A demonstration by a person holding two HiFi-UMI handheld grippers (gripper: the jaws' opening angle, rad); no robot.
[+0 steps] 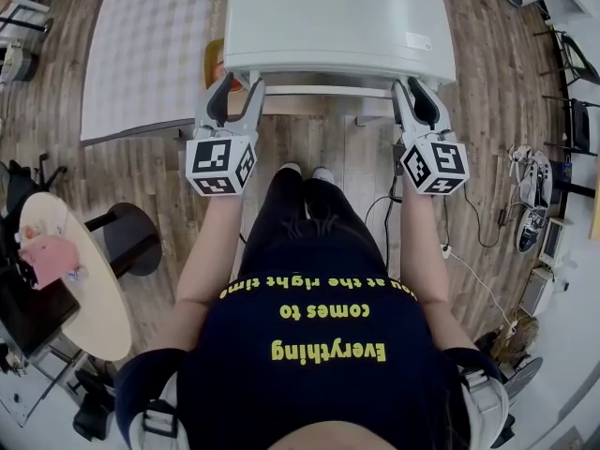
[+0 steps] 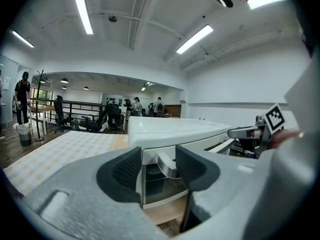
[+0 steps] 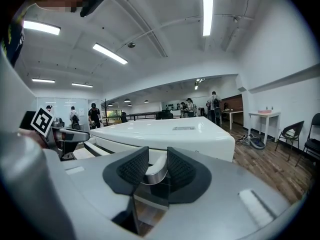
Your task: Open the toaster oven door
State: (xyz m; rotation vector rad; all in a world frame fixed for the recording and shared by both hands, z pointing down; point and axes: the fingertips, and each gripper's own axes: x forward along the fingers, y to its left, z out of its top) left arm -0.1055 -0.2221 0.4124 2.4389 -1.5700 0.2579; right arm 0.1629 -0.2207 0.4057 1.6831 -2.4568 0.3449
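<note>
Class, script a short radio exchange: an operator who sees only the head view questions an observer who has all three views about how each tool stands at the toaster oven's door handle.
Operator: From overhead, the left tool and right tool reach the toaster oven's front edge, but I can't see the door. Is the left one gripping?
Observer: No. The left gripper view shows the door handle between its pads with a gap beside it.
Operator: And the right one?
Observer: The right gripper view shows the handle filling the space between the pads, apparently touched by both.
Operator: The door itself?
Observer: The glass door looks closed, upright against the oven front.
</note>
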